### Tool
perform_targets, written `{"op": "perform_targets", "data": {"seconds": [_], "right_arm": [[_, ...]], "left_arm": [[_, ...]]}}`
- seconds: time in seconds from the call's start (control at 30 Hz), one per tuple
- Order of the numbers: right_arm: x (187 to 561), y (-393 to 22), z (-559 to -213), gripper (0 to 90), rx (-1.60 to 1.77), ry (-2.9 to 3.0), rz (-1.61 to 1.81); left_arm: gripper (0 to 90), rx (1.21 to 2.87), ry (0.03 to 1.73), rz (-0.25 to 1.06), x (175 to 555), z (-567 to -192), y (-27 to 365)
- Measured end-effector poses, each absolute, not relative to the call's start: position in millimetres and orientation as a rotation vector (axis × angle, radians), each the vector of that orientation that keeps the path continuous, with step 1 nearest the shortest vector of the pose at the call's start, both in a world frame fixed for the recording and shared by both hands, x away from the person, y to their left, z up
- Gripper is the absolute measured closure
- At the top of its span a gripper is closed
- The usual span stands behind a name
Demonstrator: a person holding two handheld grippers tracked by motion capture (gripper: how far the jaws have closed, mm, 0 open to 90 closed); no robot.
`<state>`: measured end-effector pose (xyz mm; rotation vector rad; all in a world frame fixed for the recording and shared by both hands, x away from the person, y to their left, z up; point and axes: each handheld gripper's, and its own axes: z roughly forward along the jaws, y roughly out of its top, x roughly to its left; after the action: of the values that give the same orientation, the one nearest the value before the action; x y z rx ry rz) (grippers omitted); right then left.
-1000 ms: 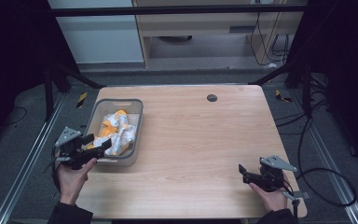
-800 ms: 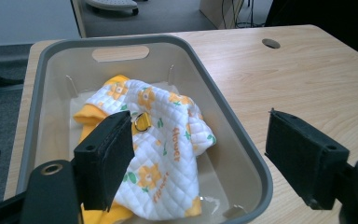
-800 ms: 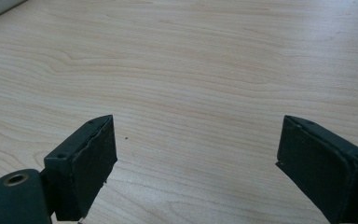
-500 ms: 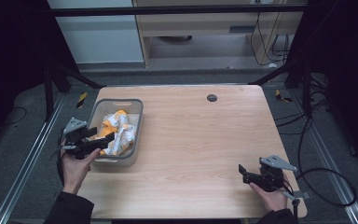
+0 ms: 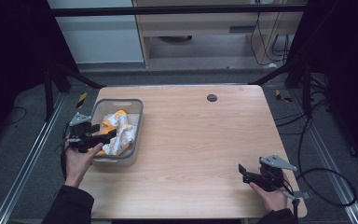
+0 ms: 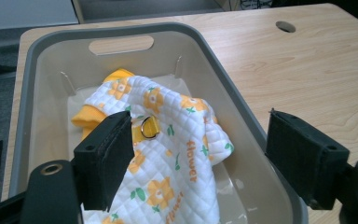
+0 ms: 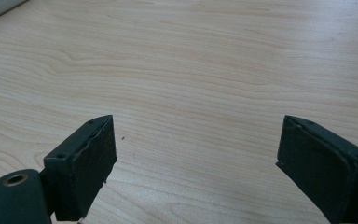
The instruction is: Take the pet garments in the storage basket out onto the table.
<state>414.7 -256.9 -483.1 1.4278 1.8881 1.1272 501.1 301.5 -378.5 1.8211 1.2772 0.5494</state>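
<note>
My left claw [image 6: 200, 158] is spread wide over the grey bin [image 6: 242, 112], one jaw above the quilted flower-print cloth [image 6: 177, 158], the other out past the bin's wall. Cloth lies bunched in the bin, directly under and ahead of the claw. Risk: closing from here could clamp the wall, or snag the metal ring [image 6: 148, 128] by the near jaw. Right claw [image 7: 196, 163] is spread too, bare table [image 7: 205, 60] below it.
</note>
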Motion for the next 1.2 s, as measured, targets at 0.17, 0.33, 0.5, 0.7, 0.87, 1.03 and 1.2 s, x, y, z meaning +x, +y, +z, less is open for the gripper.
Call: {"op": "perform_targets", "data": {"seconds": [0.17, 0.33, 0.5, 0.7, 0.87, 1.03, 1.2], "right_arm": [[414.8, -256.6, -482.9, 11.5, 1.431, 1.890, 1.128], [414.8, -256.7, -482.7, 11.5, 1.441, 1.890, 1.126], [415.2, -256.7, -482.8, 11.5, 1.436, 1.892, 1.126], [415.7, -256.8, -483.4, 11.5, 1.433, 1.896, 1.123], [415.9, -256.7, -483.5, 11.5, 1.432, 1.900, 1.123], [416.0, -256.5, -483.6, 11.5, 1.433, 1.904, 1.123], [416.3, -256.5, -483.7, 11.5, 1.431, 1.908, 1.121]], "left_arm": [[22.6, 1.844, 1.284, 0.551, 508.0, -377.0, 299.4], [22.4, 1.872, 1.294, 0.529, 515.0, -378.6, 297.8], [22.5, 1.895, 1.304, 0.524, 521.3, -379.6, 295.7], [22.7, 1.930, 1.311, 0.518, 528.1, -380.2, 292.1], [23.2, 1.958, 1.312, 0.512, 532.6, -380.1, 289.0], [23.3, 2.003, 1.319, 0.509, 539.9, -380.3, 284.0], [23.4, 2.036, 1.315, 0.503, 545.0, -380.8, 279.2]]}}
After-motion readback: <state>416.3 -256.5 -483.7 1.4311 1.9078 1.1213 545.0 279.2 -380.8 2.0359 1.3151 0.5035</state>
